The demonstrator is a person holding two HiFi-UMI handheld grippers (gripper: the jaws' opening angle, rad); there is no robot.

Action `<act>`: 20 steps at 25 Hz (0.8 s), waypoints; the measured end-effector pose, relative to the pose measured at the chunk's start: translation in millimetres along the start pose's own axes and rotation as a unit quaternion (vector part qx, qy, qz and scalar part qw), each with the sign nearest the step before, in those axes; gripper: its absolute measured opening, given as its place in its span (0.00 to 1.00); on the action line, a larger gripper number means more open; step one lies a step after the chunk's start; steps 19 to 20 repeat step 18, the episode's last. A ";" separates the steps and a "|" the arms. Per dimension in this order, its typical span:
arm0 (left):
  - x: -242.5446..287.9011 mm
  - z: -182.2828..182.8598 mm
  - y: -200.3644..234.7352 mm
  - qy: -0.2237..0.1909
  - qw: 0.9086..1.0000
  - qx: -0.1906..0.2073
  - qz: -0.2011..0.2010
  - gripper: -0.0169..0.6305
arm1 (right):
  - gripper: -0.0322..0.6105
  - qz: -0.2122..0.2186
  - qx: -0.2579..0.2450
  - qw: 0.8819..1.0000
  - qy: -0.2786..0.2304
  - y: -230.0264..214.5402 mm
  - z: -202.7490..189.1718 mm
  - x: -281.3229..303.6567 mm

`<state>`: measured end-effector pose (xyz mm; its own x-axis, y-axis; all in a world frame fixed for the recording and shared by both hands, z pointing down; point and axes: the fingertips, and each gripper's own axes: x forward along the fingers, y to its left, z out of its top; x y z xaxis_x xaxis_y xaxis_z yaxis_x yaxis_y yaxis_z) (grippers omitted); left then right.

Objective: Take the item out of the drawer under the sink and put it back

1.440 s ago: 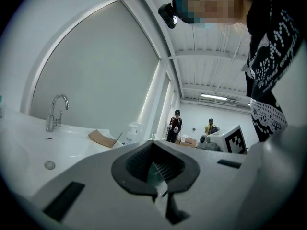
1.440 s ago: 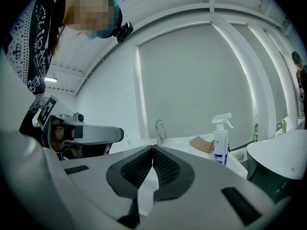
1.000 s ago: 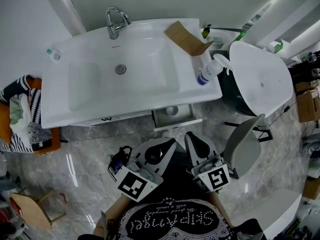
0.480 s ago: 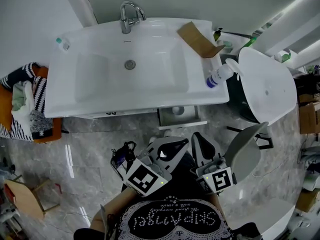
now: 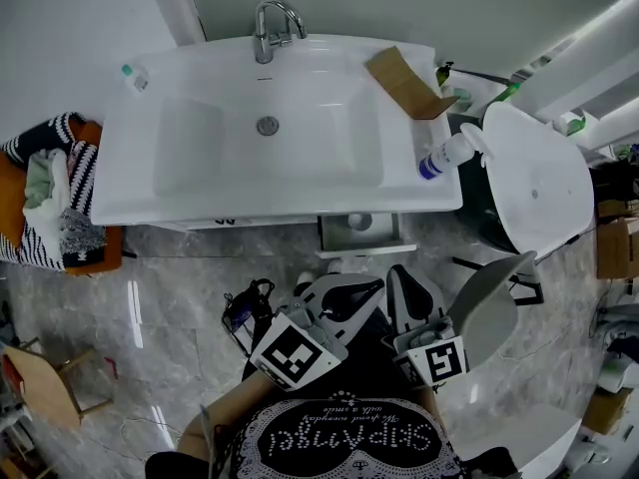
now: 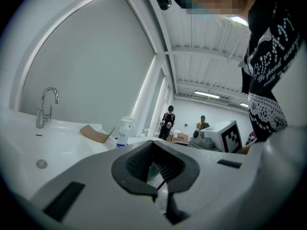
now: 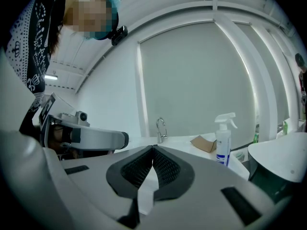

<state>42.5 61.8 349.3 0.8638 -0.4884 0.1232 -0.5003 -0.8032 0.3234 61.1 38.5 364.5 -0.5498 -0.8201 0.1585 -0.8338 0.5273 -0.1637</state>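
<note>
Clothes heap [image 5: 45, 203]: striped and pale garments lay piled on an orange seat, left of the sink and apart from it.
Small bottle [image 5: 133, 76]: stood at the sink's rear left corner, with print too small to read.
Sink [image 5: 200, 193]: wide and white, with one shallow basin and the drain at its middle.
Faucet [image 5: 272, 26]: chrome, at the middle of the sink's rear edge.
Left gripper [image 6: 152, 143]: hung in front of the sink, nearer the person. Its fingers were pressed together on nothing, and its cube bore a black-and-white square marker.
Black top [image 5: 344, 442]: large beaded letters showed upside down and could not be read with any certainty.
Drawer [image 5: 364, 250]: stood pulled open under the sink's front edge, right of the drain.
Item [image 5: 359, 222]: small, round and white, it lay inside the drawer. Neither gripper touched it.
Cardboard [image 5: 404, 83]: a folded brown piece lay on the sink's flat rim, rear right, with no print visible.
Right gripper [image 7: 153, 147]: hung in front of the sink, beside the left one. Its fingers were pressed together and held nothing.
Spray bottle [image 5: 447, 156]: stood upright at the sink's right edge. It was white with a blue label, whose wording was unreadable.
Grey chair [image 5: 489, 307]: stood in front of the sink's right end, well apart from it.
White round top [image 5: 539, 183]: lay just right of the sink.
</note>
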 end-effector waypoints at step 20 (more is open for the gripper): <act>-3.5 1.1 2.3 0.003 1.000 0.017 -0.003 0.03 | 0.08 -0.001 -0.003 1.000 0.003 3.7 -0.5 1.5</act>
